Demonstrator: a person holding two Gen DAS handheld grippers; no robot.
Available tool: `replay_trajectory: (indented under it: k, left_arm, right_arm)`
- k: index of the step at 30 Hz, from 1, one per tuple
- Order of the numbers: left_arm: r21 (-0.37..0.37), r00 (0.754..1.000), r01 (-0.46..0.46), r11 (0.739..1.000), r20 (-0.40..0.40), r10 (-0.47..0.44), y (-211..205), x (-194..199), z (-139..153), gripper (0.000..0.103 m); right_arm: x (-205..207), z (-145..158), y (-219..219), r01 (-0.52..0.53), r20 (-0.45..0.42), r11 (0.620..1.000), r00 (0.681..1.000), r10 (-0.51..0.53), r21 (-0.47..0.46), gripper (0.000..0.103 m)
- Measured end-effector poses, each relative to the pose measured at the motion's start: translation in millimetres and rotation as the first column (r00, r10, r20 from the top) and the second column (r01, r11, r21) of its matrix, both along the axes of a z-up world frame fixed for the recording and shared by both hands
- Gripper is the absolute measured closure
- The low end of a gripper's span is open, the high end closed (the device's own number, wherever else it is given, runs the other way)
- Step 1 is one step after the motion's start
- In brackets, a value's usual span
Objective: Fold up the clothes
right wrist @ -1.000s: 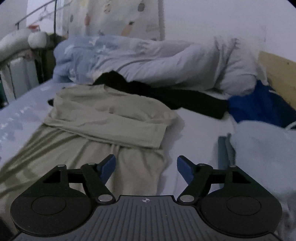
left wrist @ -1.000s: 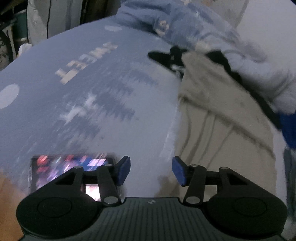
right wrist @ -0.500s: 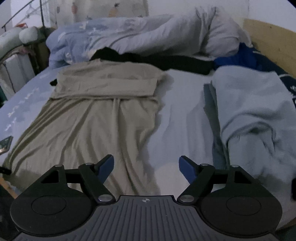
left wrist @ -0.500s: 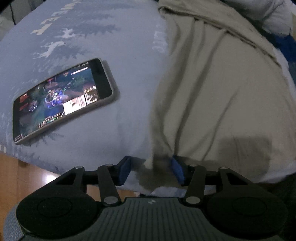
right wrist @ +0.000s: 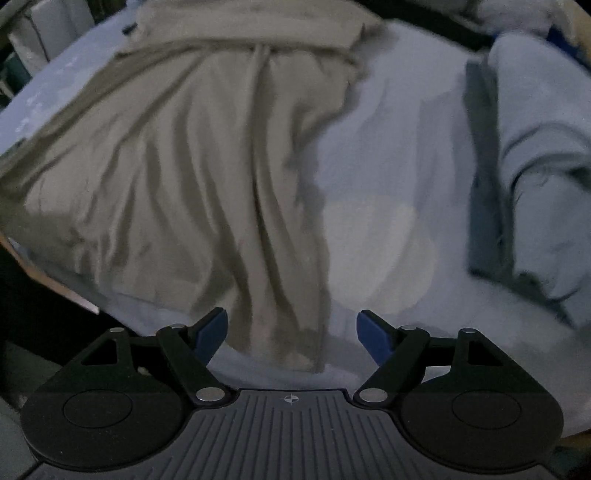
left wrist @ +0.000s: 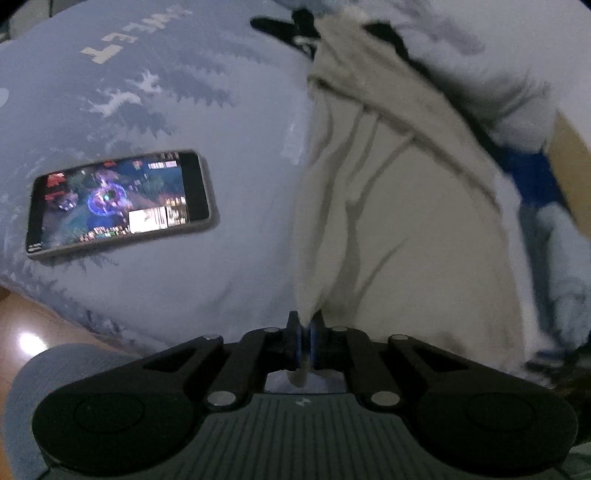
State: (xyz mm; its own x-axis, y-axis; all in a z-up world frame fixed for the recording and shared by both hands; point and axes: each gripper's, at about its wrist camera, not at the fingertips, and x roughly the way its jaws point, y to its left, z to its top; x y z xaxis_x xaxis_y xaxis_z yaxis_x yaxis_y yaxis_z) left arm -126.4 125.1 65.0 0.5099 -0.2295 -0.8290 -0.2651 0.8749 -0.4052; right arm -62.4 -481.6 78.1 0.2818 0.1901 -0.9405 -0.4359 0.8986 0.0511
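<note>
1. The beige garment (right wrist: 192, 177) lies lengthwise on the bed (right wrist: 388, 155), its far end already doubled over into a flat band (right wrist: 251, 26) across the top, its long lower part spread out and creased toward the near edge of the mattress.

2. The left gripper (left wrist: 303, 341) has its fingers pressed together on the near left corner of the beige garment (left wrist: 406, 221); the cloth rises from the pinch in a taut ridge, so that corner looks lifted off the sheet.

3. The right gripper (right wrist: 291, 332) has its fingers wide apart. The garment's near right corner lies between them, but they do not clamp it.

4. Judged from this, the garment is partly folded: the top portion is turned in, while the long body is not yet brought up over it. One hem corner is held and the other is only framed, so a fold of the lower half seems to be in preparation.

5. A phone (left wrist: 118, 201) with a lit screen lies on the sheet just left of the garment, clear of the cloth.

6. A pale blue garment (right wrist: 543, 158) sits bunched to the right, well apart from the beige one; whether it is folded cannot be told. Dark and blue clothes (left wrist: 532, 177) lie in a heap at the far end of the bed, so more seems to remain.
</note>
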Motion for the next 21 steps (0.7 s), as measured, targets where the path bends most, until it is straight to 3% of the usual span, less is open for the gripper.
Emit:
replay_trajectory:
  k: [2,3,5,8,9,10,13,17,21]
  left_arm:
    - [-0.022,0.999,-0.032,0.999,0.031,0.032,1.3,-3.8,7.1,0.096]
    - [-0.032,0.998,-0.042,0.999,0.043,0.044,1.6,-5.6,9.5,0.096]
    - [-0.053,0.995,-0.064,0.997,0.068,0.067,2.2,-9.2,14.1,0.096]
    - [-0.085,0.990,-0.092,0.992,0.094,0.100,2.7,-10.1,19.6,0.096]
    - [-0.094,0.989,-0.100,0.991,0.102,0.110,0.5,-14.0,20.5,0.096]
    - [-0.100,0.987,-0.103,0.990,0.111,0.114,-2.1,-16.1,21.9,0.096]
    - [-0.126,0.982,-0.107,0.986,0.141,0.125,-8.0,-20.9,24.8,0.096]
    - [-0.172,0.972,-0.104,0.980,0.191,0.137,-9.2,-28.9,30.2,0.096]
    - [-0.206,0.957,-0.108,0.973,0.244,0.158,-5.7,-38.5,39.6,0.096]
  right_arm:
    - [4.2,-10.8,-3.6,0.019,-0.029,1.000,0.999,-0.019,0.003,0.033]
    - [6.2,-16.3,-6.2,0.040,-0.037,0.999,0.999,-0.039,0.008,0.043]
    - [9.3,-26.6,-10.4,0.073,-0.049,0.997,0.996,-0.072,0.015,0.042]
    - [8.0,-29.8,-2.8,0.042,-0.027,0.999,0.999,-0.042,-0.003,0.042]
    - [5.0,-28.5,2.3,0.023,-0.013,1.000,1.000,-0.023,-0.016,0.046]
    - [1.3,-27.1,7.8,-0.002,0.001,1.000,1.000,0.002,-0.030,0.058]
    - [-12.6,-26.9,25.9,-0.074,0.025,0.995,0.997,0.076,-0.065,0.079]
    - [-8.5,-30.6,31.3,-0.059,0.005,0.997,0.998,0.059,-0.039,0.093]
    - [-14.8,-11.5,29.2,-0.021,-0.001,0.999,1.000,0.021,0.028,0.096]
